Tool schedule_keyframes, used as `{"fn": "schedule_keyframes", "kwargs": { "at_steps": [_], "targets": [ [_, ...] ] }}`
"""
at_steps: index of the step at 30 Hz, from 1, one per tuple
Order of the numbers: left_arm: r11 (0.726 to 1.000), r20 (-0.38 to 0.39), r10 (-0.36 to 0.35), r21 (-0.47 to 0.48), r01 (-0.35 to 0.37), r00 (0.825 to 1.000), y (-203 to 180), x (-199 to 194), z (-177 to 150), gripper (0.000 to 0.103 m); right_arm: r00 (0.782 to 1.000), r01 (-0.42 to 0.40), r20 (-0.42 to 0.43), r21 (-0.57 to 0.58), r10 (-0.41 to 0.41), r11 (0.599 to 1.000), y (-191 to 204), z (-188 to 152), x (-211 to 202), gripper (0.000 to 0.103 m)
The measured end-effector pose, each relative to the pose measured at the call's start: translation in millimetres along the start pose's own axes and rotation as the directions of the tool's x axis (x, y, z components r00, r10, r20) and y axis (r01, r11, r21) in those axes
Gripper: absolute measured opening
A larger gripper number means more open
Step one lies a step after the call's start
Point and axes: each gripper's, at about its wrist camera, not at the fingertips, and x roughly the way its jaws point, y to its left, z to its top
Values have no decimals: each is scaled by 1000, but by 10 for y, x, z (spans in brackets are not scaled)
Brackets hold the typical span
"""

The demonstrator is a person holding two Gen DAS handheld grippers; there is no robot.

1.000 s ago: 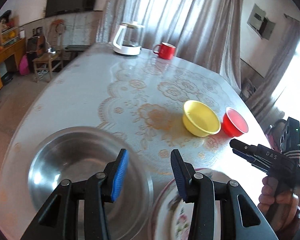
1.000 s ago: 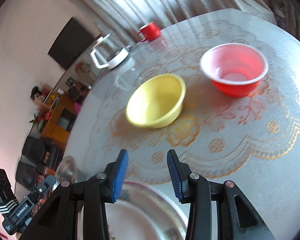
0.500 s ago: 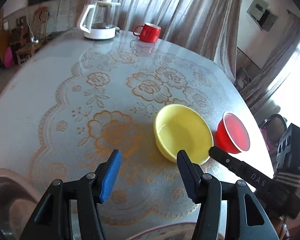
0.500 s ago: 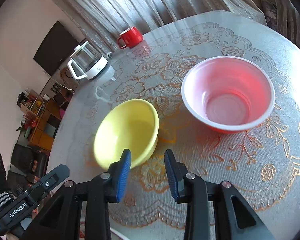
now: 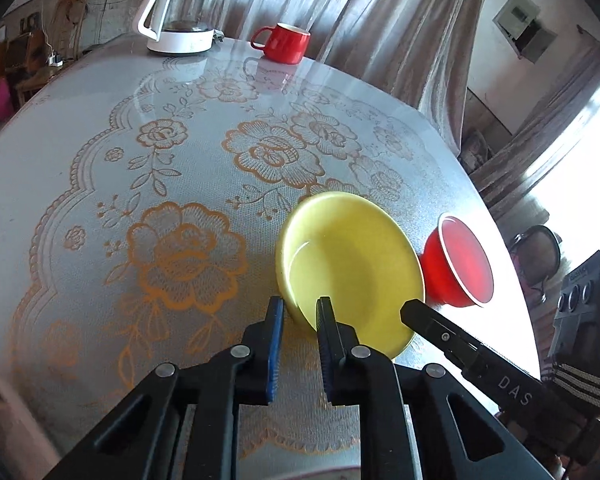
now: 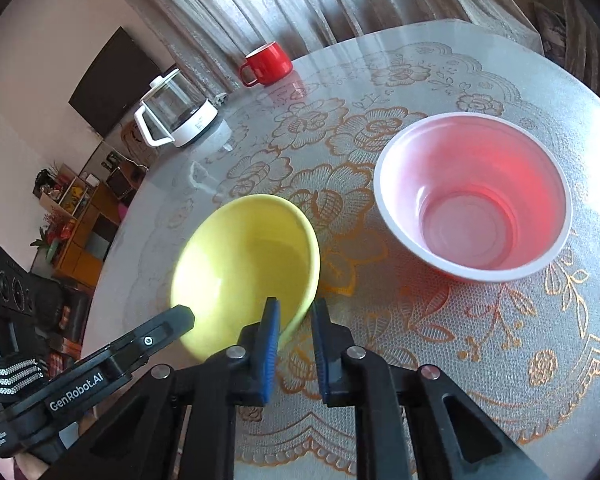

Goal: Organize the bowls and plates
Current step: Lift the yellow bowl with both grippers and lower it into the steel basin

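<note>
A yellow bowl [image 5: 350, 264] stands on the lace tablecloth, and it also shows in the right wrist view [image 6: 246, 264]. My left gripper [image 5: 300, 312] straddles its near-left rim, one finger outside and one inside, with a gap still showing. My right gripper [image 6: 295, 314] straddles its near-right rim the same way. Neither pair of pads is clearly pressed on the rim. A red plastic bowl [image 5: 462, 266] stands just right of the yellow one, and it also shows in the right wrist view [image 6: 474, 196], empty.
A glass kettle on a white base [image 5: 182, 12] and a red mug [image 5: 284, 42] stand at the table's far edge. A plate rim [image 5: 328, 474] shows at the bottom. The table edge runs close behind the red bowl.
Both grippers moved forward to the yellow bowl and narrowed their jaws around its rim. The steel bowl and flowered plate have dropped out of view behind them.
</note>
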Motion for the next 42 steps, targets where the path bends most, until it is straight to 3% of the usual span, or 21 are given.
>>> {"fn": "schedule_keyframes", "kwargs": {
  "at_steps": [8,27,42],
  "targets": [
    [999,98,46,10,-47,994,92,-599,-230,16,997,-75,-8,-50,74,996,310,-189,-184,15],
    [980,214,120,-181,-81,969,1083,-1577,-890,19,969,-240,-113,-223,220,945,1429,-816,-233,15],
    [951,216,190,-284,-125,958,1565,-1827,-1245,19,952,-283,-208,-324,224,903,1958,-1253,-26,17]
  ]
}}
